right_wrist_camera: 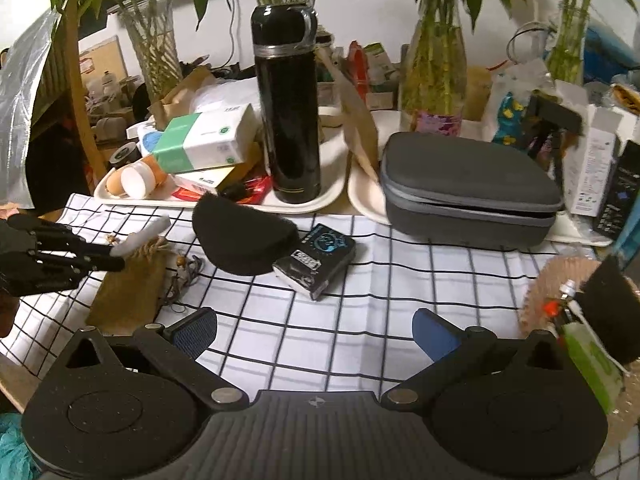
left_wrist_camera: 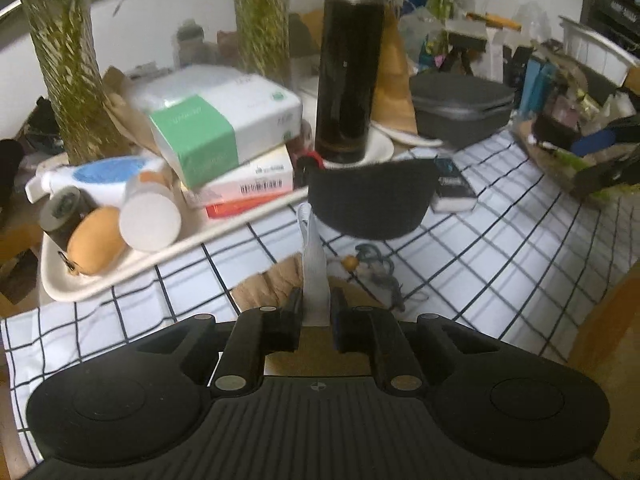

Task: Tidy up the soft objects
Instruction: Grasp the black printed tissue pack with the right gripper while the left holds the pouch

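The left tongs point(left_wrist_camera: 316, 312) are closed narrowly on a pale grey fabric strap point(left_wrist_camera: 314, 276), which is pinched upright between the two black fingers. In the right wrist view the same strap point(right_wrist_camera: 140, 236) is seen held just above a brown burlap drawstring pouch point(right_wrist_camera: 132, 284) that lies at the near left of the surface. The right tongs point(right_wrist_camera: 314, 334) are spread wide, with blue pads, and nothing is held between them.

Beyond the pouch, a tangle of dark cord with a wooden bead point(left_wrist_camera: 351, 263) is spread on the checked cloth point(left_wrist_camera: 500, 248). A black half-round soft case point(left_wrist_camera: 370, 200) lies further out, touching a small dark box point(right_wrist_camera: 316, 258) on its right. A tall black flask point(left_wrist_camera: 348, 76) is stood on a cream tray point(left_wrist_camera: 120, 276) at the far edge, with a grey zipped case point(right_wrist_camera: 468, 196) on its right.

The strap is thin and limp, so it is judged that it could slip from the pinch if it is lifted quickly. If the strap is attached to something below, that thing could be dragged into the cord or the pouch. The flask stands close behind and could be knocked by a careless reach.

A green and white box point(left_wrist_camera: 228, 128) is stacked on the tray, but its print is too blurred to be read. A barcode is seen on the white box point(left_wrist_camera: 256, 180) beneath it. The writing on the small dark box cannot be made out.
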Motion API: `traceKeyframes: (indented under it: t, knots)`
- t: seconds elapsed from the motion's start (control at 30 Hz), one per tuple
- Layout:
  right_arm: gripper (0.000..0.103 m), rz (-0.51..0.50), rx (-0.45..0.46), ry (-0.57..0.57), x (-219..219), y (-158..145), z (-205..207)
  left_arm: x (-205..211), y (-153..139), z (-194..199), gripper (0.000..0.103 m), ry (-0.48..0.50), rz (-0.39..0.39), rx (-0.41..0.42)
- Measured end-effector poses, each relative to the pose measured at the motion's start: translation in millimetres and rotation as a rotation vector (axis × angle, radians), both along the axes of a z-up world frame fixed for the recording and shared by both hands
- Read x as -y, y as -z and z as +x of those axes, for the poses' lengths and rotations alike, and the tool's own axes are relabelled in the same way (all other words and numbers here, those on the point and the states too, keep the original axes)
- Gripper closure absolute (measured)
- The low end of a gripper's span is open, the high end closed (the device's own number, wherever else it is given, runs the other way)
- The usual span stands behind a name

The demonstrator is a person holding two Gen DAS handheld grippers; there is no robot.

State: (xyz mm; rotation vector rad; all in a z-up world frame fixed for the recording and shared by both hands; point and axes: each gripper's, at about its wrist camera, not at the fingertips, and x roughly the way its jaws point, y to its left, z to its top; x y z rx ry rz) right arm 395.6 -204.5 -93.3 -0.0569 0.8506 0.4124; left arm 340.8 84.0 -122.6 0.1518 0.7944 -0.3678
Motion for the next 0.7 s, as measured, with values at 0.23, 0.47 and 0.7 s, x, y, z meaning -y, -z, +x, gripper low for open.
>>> traceKeyframes:
  t: [0.23,0.47,0.7]
  knots:
    - [0.0,-0.008,-0.006,-0.04,-5.6,17.5,20.3,1.2,-11.9,-9.4,0.088,0.025,-0.01,0.032]
    - [0.009,0.006,-0.012,-0.082,-15.3,37.8,41.3,-0.7,-20.7,-13.5,0.088,0.03,-0.028,0.056]
    - [0.011,-0.015,-0.012,-0.085,-27.1,58.6,57.9,-6.1,-23.0,-11.8,0.088,0.023,-0.053,0.058]
